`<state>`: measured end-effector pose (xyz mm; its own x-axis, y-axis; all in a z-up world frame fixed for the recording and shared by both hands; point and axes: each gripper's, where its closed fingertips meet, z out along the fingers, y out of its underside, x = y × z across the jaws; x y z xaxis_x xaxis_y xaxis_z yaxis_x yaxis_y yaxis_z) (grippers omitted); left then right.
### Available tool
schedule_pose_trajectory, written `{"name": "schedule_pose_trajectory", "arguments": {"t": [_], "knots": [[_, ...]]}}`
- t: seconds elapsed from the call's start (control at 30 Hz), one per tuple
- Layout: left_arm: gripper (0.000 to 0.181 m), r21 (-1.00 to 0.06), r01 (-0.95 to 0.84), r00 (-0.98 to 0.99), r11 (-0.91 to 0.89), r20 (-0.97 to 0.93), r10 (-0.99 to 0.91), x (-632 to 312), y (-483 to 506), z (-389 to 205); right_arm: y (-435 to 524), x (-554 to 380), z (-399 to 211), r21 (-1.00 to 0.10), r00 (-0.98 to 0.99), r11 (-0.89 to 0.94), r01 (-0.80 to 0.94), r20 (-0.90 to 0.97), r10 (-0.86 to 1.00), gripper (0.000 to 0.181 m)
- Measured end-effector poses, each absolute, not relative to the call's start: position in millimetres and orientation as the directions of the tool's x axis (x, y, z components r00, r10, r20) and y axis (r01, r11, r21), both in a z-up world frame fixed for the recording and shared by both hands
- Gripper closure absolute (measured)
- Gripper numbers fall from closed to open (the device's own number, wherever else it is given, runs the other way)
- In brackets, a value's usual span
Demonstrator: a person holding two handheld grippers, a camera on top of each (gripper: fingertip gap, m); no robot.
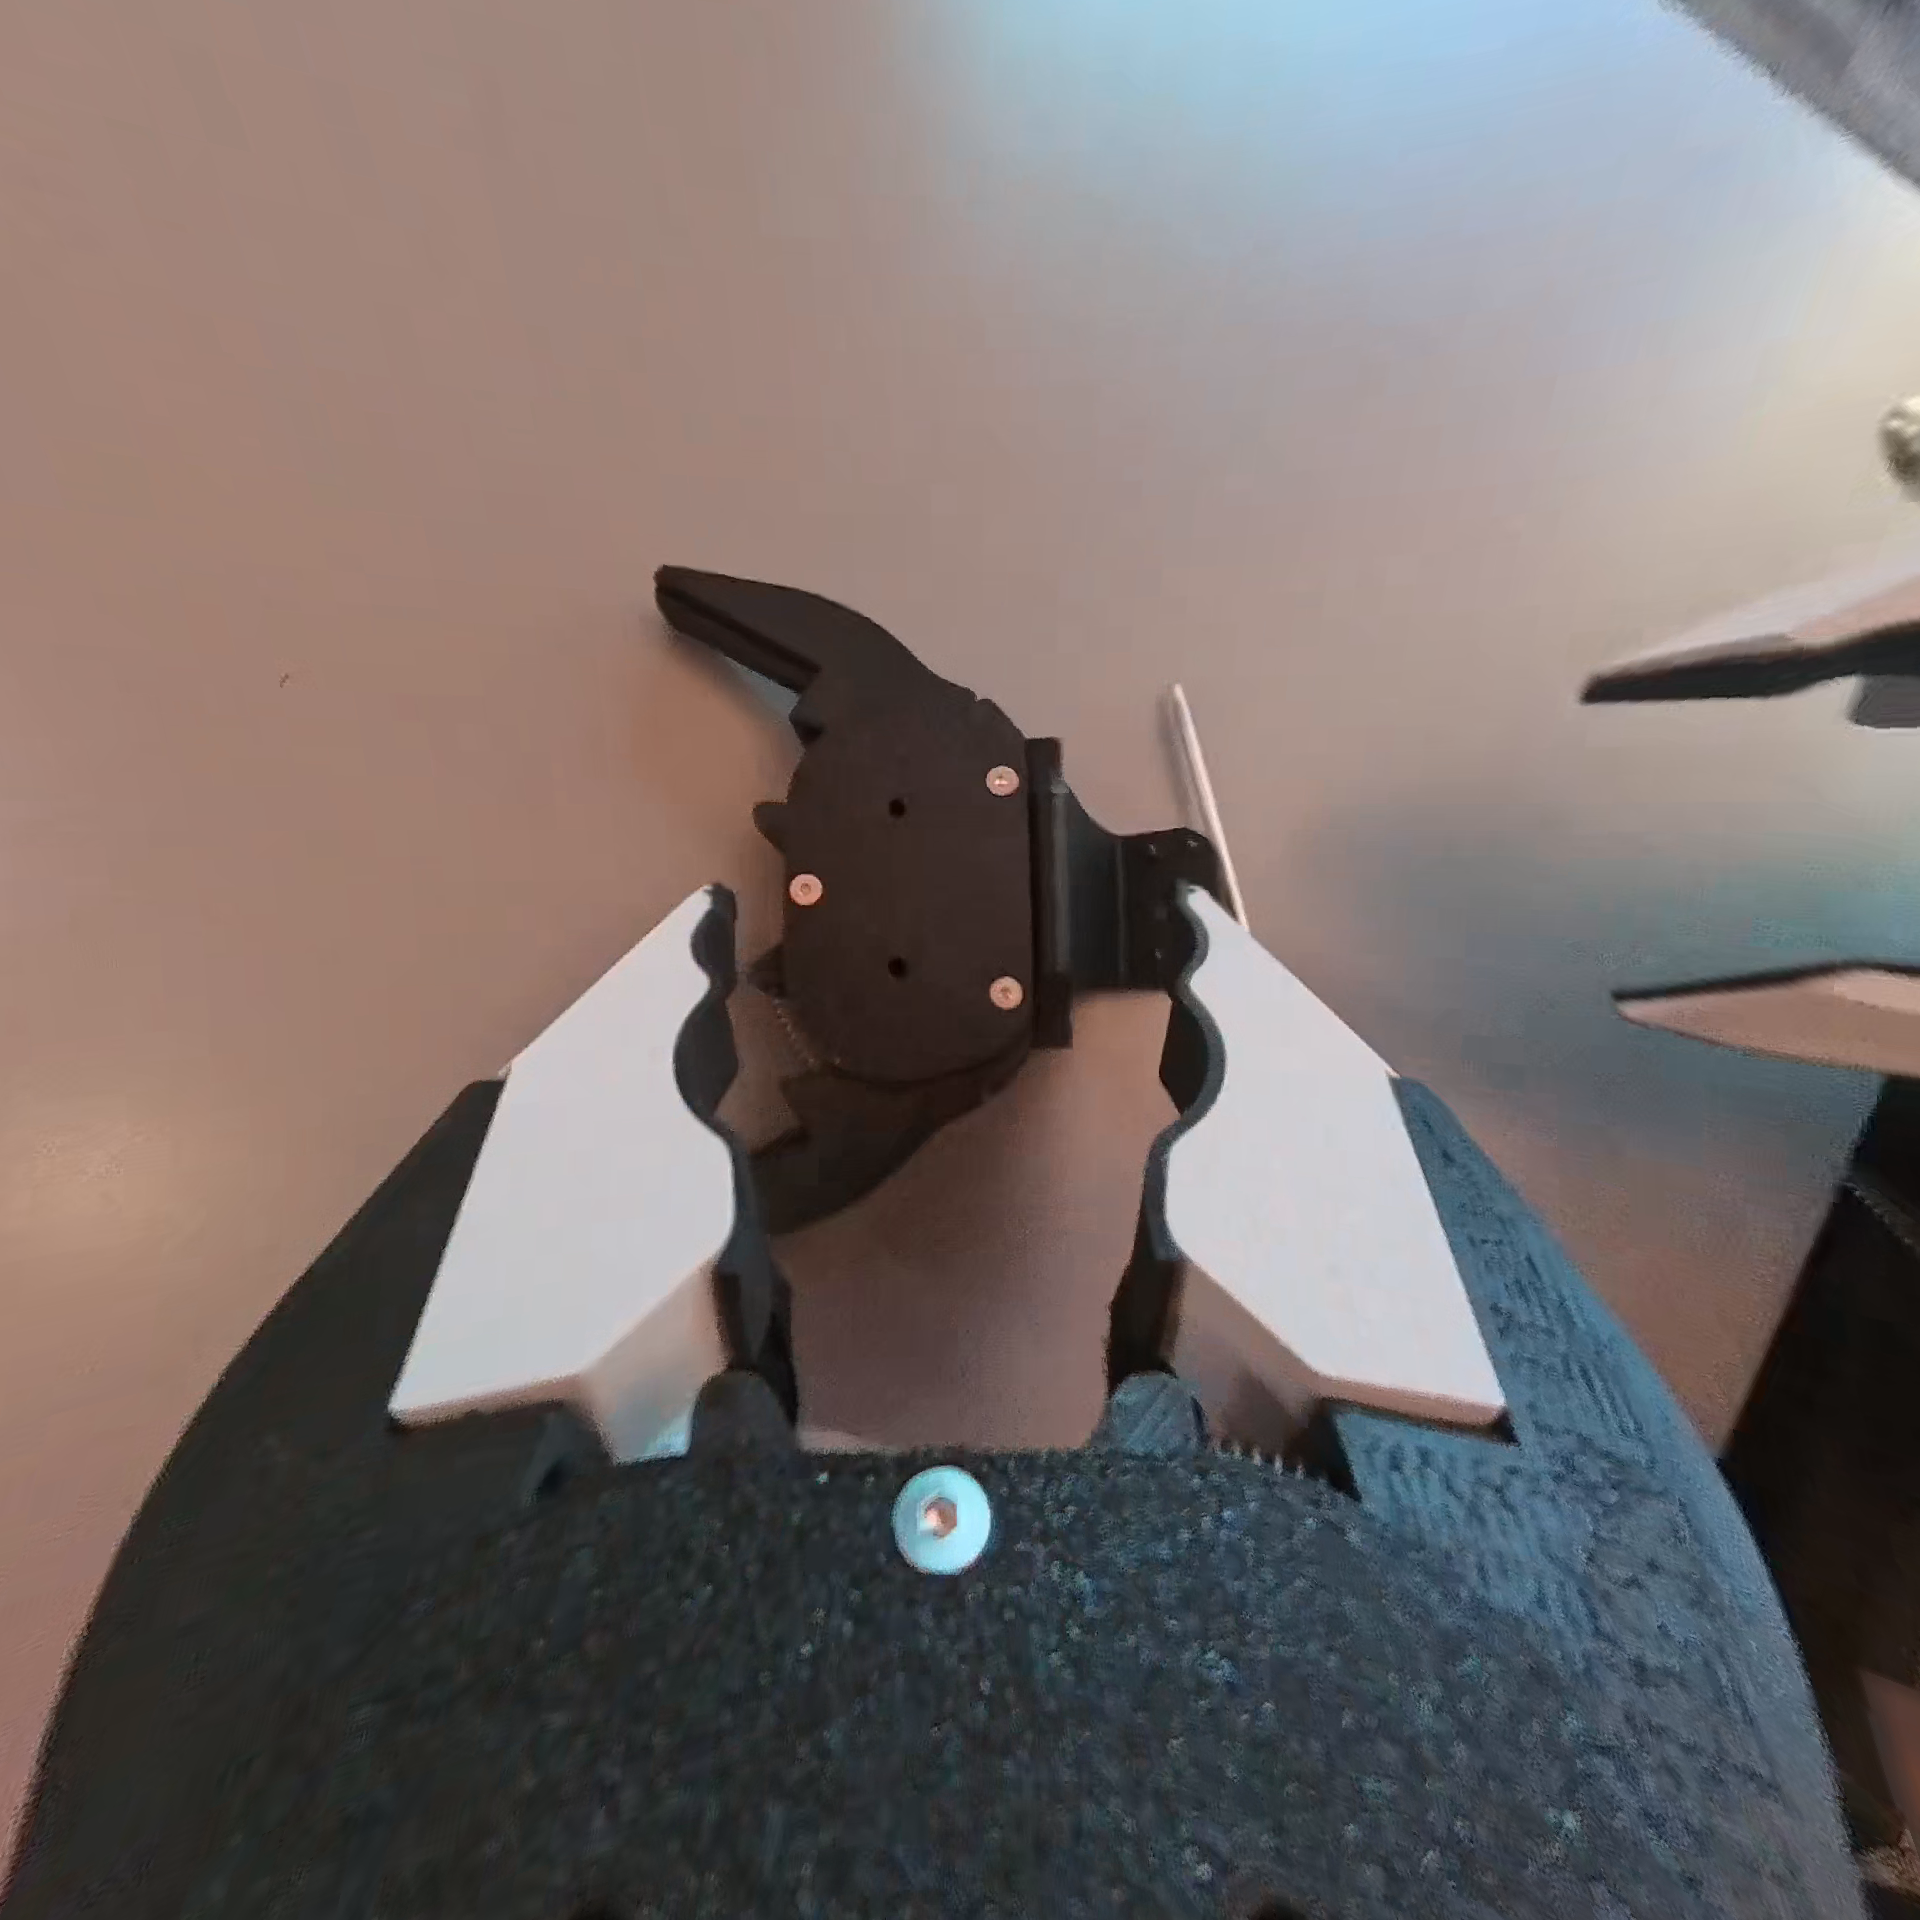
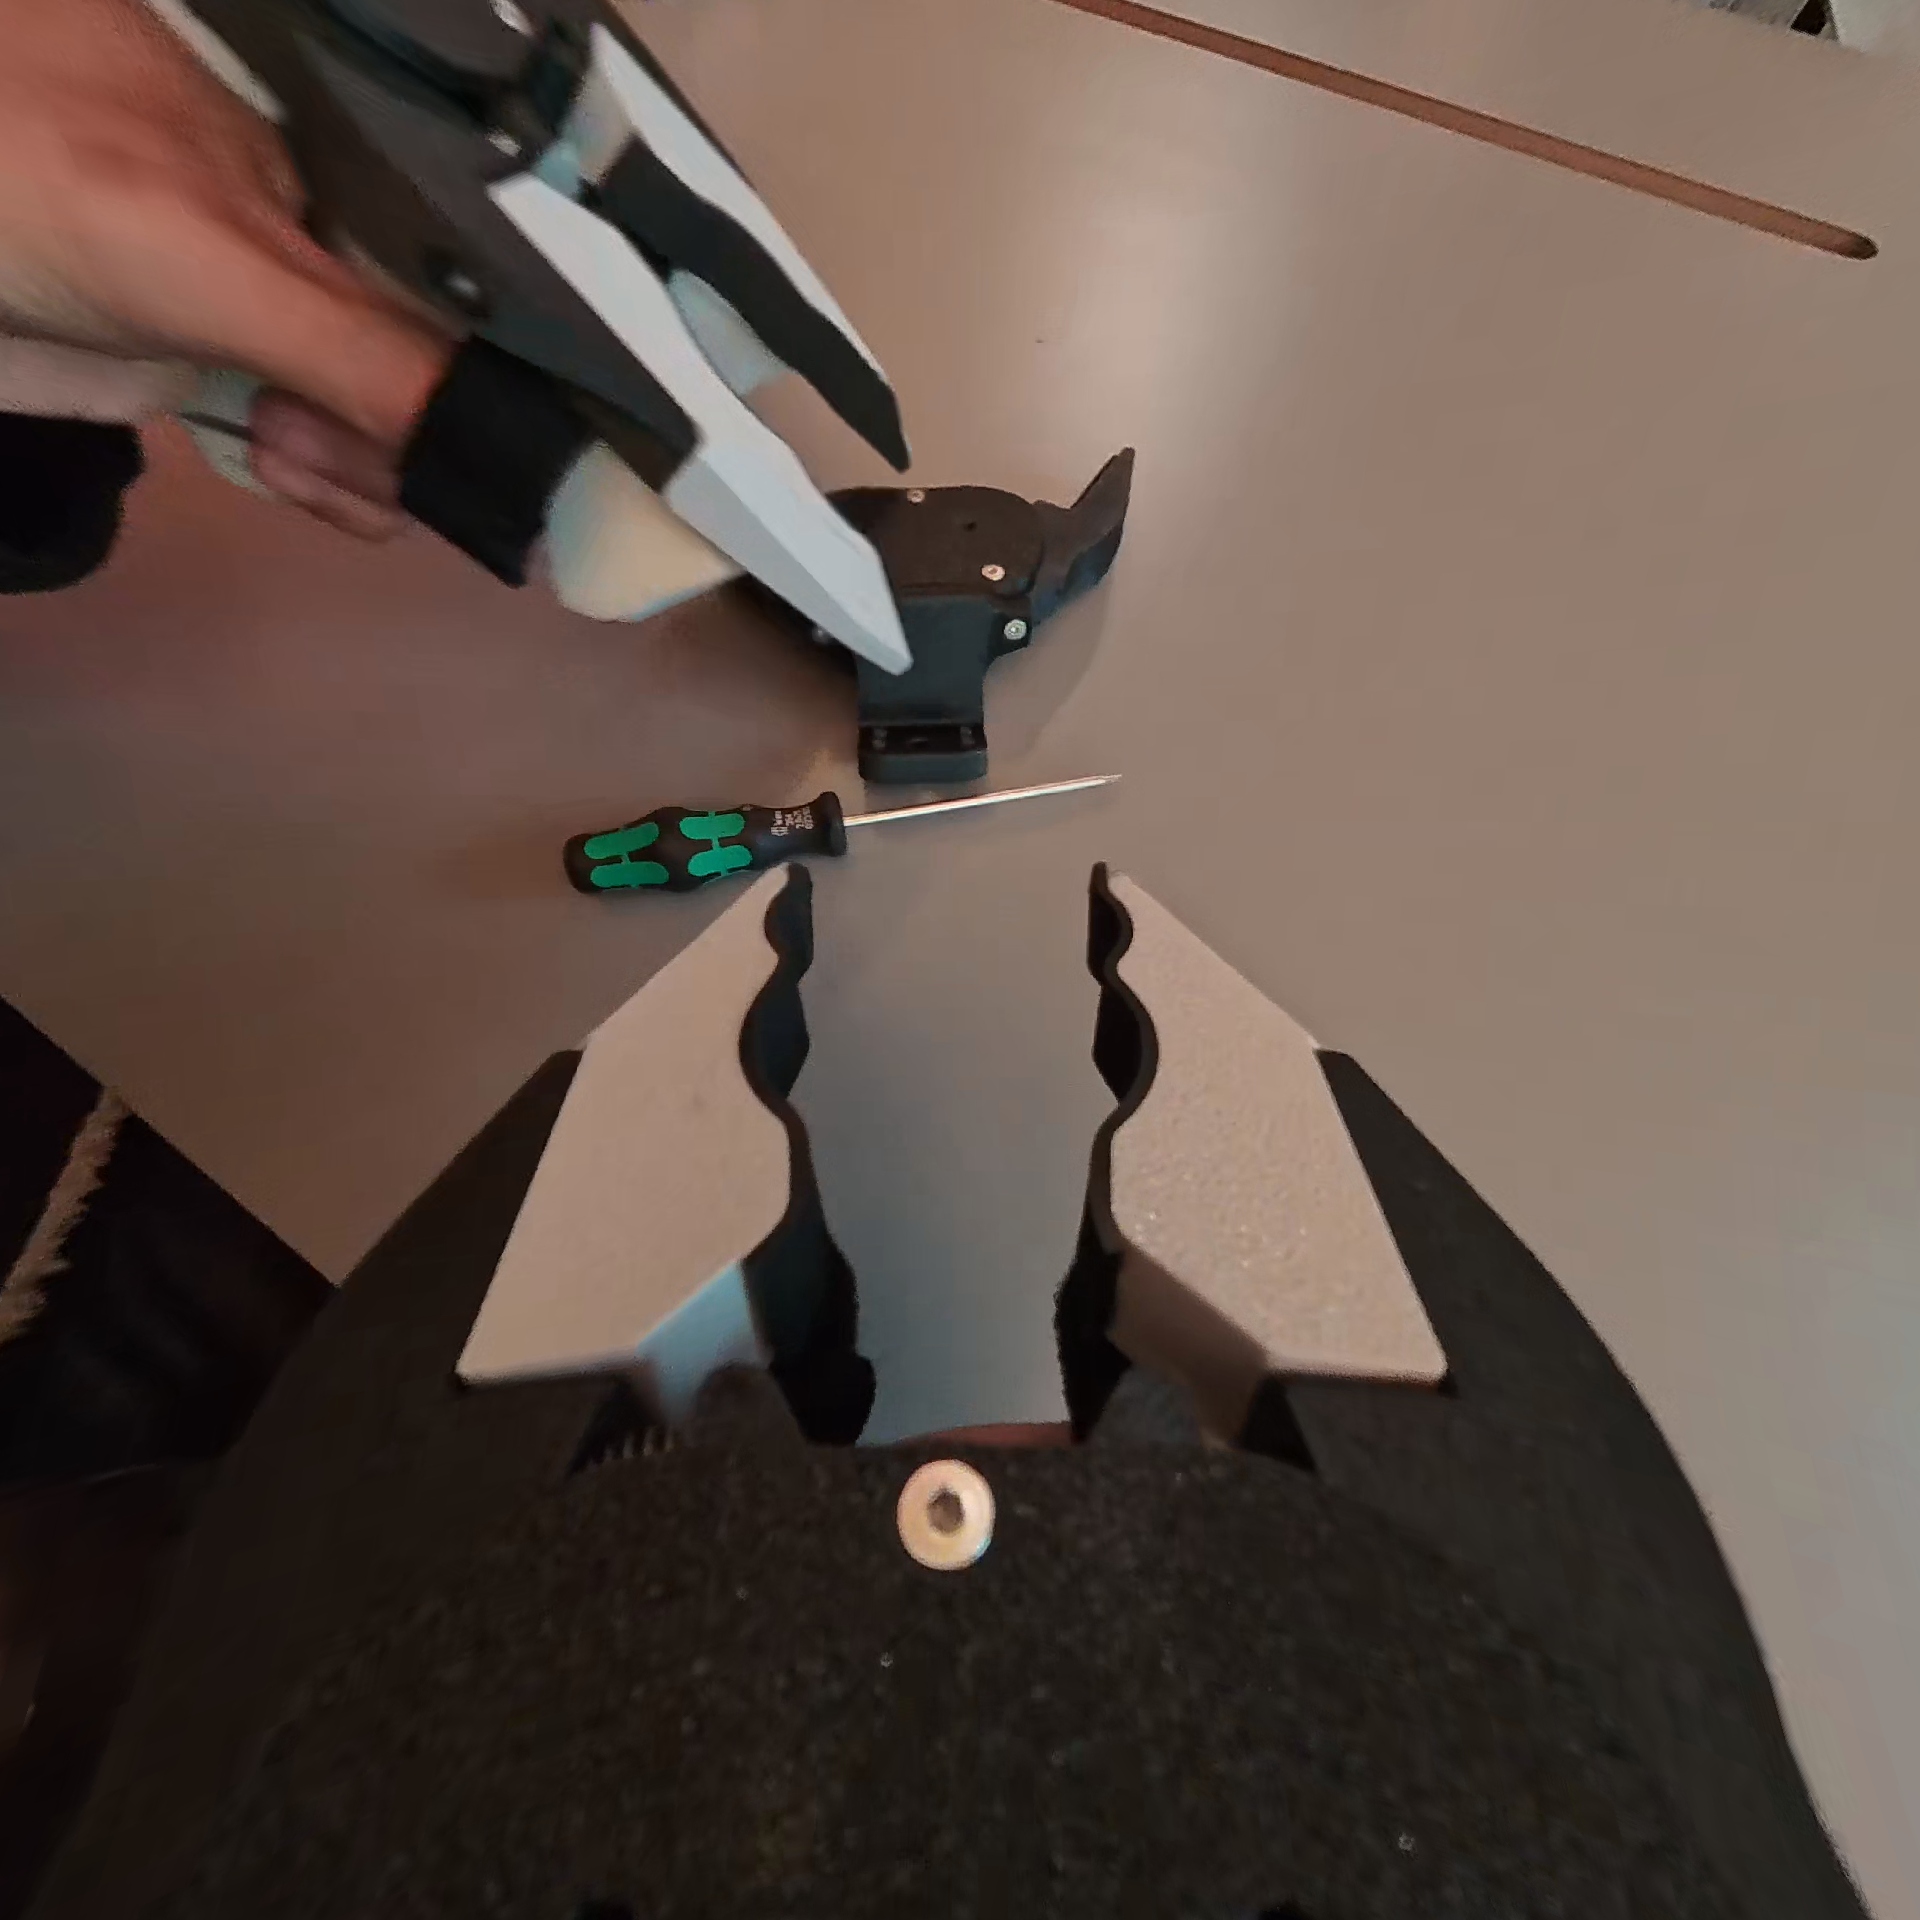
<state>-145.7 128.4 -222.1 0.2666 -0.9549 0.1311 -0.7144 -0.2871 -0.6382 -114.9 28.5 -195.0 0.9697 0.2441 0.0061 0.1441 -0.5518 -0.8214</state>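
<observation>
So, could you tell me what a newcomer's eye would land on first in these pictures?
Probably the black plastic assembly with copper-coloured screws, lying mid-table with the open left gripper right over it. Next, the green-and-black screwdriver, flat on the table just ahead of the open, empty right gripper.

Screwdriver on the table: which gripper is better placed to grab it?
Probably right. The right gripper is open, just short of the screwdriver. The left gripper is open around the black part.
</observation>
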Motion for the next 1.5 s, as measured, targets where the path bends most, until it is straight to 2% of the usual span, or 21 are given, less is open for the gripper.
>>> {"name": "schedule_pose_trajectory", "arguments": {"t": [0.2,0.27,0.37,0.5,0.63,0.8,0.93,1.0,1.07,1.17,1.33,1.4,1.43,1.5], "knots": [[0.099,-0.571,-0.78,0.263,-0.258,0.074,-0.962,-140.8,133.8,-241.8,27.1,-127.1,-200.2,-0.812,0.957,-0.552,0.187,0.024,0.288,0.131],[0.11,-0.562,-0.78,0.251,-0.275,0.121,-0.96,-139.5,129.4,-242.4,26.8,-132.2,-203.6,-0.802,0.953,-0.565,0.193,0.015,0.304,0.133],[0.112,-0.544,-0.787,0.26,-0.293,0.139,-0.956,-147.1,132.2,-241.5,23.1,-144.8,-213.6,-0.771,0.94,-0.608,0.187,-0.039,0.338,0.134],[0.114,-0.558,-0.754,0.3,-0.346,0.175,-0.938,-171.2,142.5,-239.5,20.6,-168.0,-228.3,-0.717,0.917,-0.663,0.216,-0.083,0.389,0.126],[0.114,-0.561,-0.734,0.345,-0.382,0.177,-0.922,-191.2,153.4,-239.4,37.2,-183.1,-232.3,-0.696,0.931,-0.681,0.228,-0.048,0.362,0.105],[0.114,-0.557,-0.736,0.368,-0.385,0.149,-0.918,-196.8,153.1,-237.2,42.7,-183.9,-242.5,-0.669,0.927,-0.673,0.316,0.067,0.369,0.111],[0.114,-0.638,-0.68,0.383,-0.361,0.111,-0.917,-202.9,141.7,-204.1,40.0,-181.7,-242.3,-0.67,0.894,-0.652,0.355,0.042,0.445,0.111],[0.123,-0.674,-0.636,0.35,-0.376,0.183,-0.919,-199.8,114.7,-190.7,36.6,-184.4,-241.5,-0.677,0.865,-0.63,0.381,0.019,0.502,0.111],[0.136,-0.636,-0.678,0.269,-0.368,0.252,-0.93,-198.5,80.9,-197.1,29.2,-189.8,-241.5,-0.691,0.815,-0.593,0.413,-0.01,0.58,0.112],[0.136,-0.596,-0.715,0.22,-0.365,0.303,-0.927,-196.6,63.5,-211.2,11.3,-197.7,-245.6,-0.695,0.688,-0.509,0.509,-0.028,0.725,0.112],[0.136,-0.488,-0.709,0.149,-0.51,0.602,-0.784,-184.3,26.9,-217.1,-2.8,-190.5,-241.5,-0.708,0.56,-0.336,0.621,0.1,0.823,0.168],[0.136,-0.449,-0.708,0.187,-0.546,0.626,-0.757,-180.2,24.0,-228.4,-0.5,-184.9,-241.6,-0.698,0.568,-0.314,0.644,0.16,0.808,0.164],[0.146,-0.441,-0.689,0.208,-0.575,0.639,-0.74,-176.8,26.4,-230.7,-1.1,-183.7,-242.1,-0.69,0.577,-0.33,0.644,0.156,0.801,0.158],[0.155,-0.405,-0.638,0.255,-0.655,0.692,-0.676,-171.0,31.2,-232.3,-4.4,-186.7,-238.6,-0.694,0.615,-0.406,0.594,0.066,0.786,0.15]]}}
